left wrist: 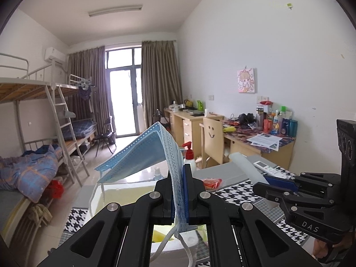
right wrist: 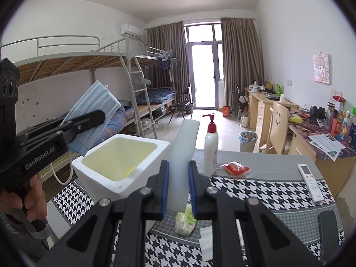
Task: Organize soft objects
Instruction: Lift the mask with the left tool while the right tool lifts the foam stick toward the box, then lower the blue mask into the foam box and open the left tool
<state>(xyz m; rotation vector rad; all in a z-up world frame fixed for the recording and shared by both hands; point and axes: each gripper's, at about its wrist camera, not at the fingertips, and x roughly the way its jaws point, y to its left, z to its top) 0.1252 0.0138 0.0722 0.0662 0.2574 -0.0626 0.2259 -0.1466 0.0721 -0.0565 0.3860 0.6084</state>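
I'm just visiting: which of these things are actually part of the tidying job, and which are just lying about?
Part of the job:
- blue face masks, clamped in the left tongs
- pale foam strip, clamped in the right tongs
- white foam box, open on top
- tissue pack, probably

Just lying about:
- pump bottle
- red snack packet
- remote control
- dark phone
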